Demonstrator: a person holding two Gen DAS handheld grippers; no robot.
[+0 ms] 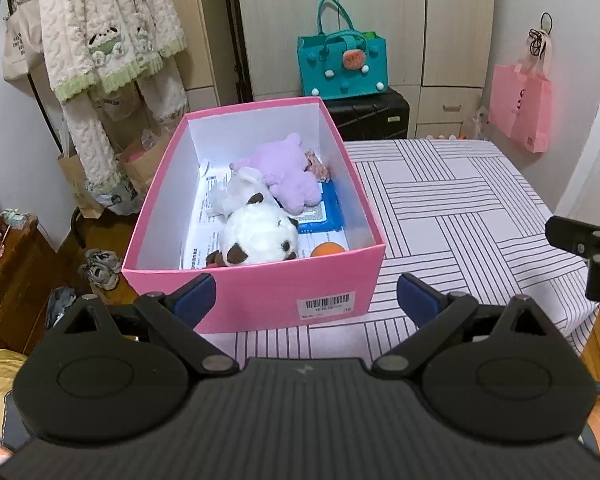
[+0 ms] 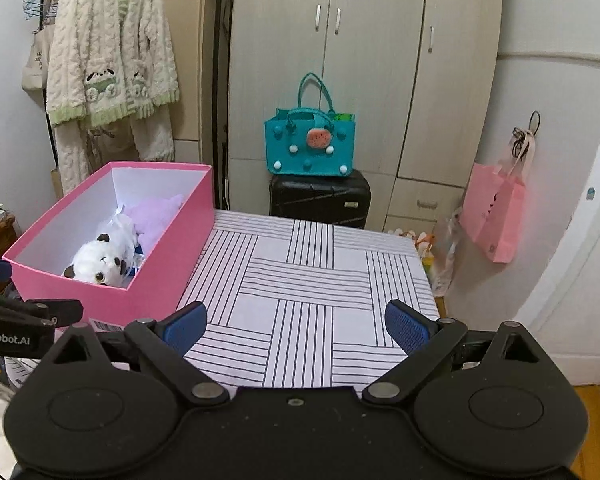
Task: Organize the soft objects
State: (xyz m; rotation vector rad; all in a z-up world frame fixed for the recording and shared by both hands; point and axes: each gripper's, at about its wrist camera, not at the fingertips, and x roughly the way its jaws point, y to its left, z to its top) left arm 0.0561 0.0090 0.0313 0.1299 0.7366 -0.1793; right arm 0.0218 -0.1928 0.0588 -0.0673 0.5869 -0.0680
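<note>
Pink box (image 1: 260, 300) open on striped cloth; white panda plush (image 1: 256, 240) and lilac plush (image 1: 288, 176) lying inside, touching.

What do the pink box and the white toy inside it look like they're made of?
The pink box looks like smooth matte cardboard: thin, stiff walls, a white inside and a barcode sticker. The white toy looks like fluffy plush fabric with dark brown patches.

this is looking like a home bedroom: a tall pale wardrobe (image 2: 364, 60) is standing at the far wall, a fluffy robe (image 2: 112, 52) is hanging on a rack at the far left, and a black suitcase (image 2: 320, 200) is sitting beneath a teal felt bag (image 2: 310, 148).
</note>
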